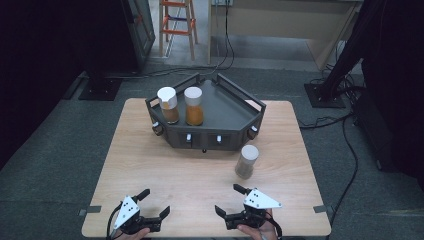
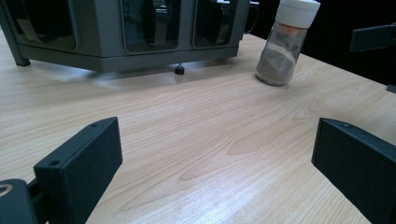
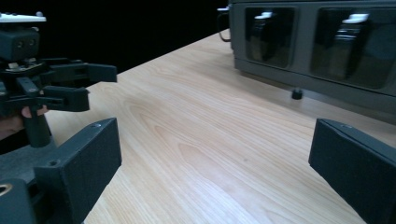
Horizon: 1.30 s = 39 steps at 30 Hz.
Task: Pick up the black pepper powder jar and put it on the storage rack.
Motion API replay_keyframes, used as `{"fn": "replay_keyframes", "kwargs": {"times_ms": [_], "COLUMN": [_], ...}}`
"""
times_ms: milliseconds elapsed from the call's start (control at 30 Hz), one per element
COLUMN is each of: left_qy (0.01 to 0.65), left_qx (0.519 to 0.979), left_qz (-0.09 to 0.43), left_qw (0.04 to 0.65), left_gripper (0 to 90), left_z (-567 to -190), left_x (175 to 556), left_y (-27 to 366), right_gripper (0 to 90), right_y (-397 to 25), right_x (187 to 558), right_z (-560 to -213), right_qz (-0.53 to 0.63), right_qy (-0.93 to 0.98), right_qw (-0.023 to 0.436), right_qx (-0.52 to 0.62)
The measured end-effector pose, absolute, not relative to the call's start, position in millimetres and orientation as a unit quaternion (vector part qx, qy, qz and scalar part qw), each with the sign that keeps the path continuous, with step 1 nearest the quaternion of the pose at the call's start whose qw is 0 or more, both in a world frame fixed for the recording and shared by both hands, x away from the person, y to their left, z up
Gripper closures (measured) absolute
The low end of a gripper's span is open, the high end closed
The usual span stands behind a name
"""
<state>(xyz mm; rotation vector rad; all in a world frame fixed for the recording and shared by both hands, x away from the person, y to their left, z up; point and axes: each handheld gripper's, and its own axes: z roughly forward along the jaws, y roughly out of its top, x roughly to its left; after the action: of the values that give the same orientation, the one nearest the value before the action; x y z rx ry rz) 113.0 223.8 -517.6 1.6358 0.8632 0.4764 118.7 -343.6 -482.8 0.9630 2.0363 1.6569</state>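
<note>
Near the bench's front edge we hold the left hand-held gripper (image 1: 154,202) and right hand-held gripper (image 1: 225,198), both spread and empty. The grey spice jar (image 1: 246,161) stands toward the right edge: light, smooth, likely glass; grip its body.

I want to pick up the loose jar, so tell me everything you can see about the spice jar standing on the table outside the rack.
The spice jar is a clear, glass-looking cylinder with a white ribbed cap, roughly half full of grey-brown powder. It stands upright on the wooden table, just in front of the dark rack near its right front corner, apart from it. Nothing grips or touches it; only its base meets the tabletop.
</note>
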Motion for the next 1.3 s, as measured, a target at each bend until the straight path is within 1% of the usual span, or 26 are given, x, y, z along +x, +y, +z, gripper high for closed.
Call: {"fn": "replay_keyframes", "kwargs": {"times_ms": [433, 667, 1300], "left_qy": [0.369, 0.370, 0.370], "left_qx": [0.699, 0.699, 0.699], "left_qz": [0.203, 0.203, 0.204], "left_qw": [0.578, 0.578, 0.578], "left_gripper": [1.6, 1.6, 1.6], "left_z": [-518, -518, -518], "left_x": [113, 113, 113], "left_y": [224, 224, 224], "right_gripper": [2.3, 2.3, 2.3], "right_y": [-355, -358, -360], "right_x": [116, 118, 137], "right_z": [-480, -479, -477], "right_qz": [0.570, 0.567, 0.539], "right_qy": [0.702, 0.699, 0.684], "right_qw": [0.203, 0.209, 0.242], "right_qx": [0.375, 0.384, 0.427]}}
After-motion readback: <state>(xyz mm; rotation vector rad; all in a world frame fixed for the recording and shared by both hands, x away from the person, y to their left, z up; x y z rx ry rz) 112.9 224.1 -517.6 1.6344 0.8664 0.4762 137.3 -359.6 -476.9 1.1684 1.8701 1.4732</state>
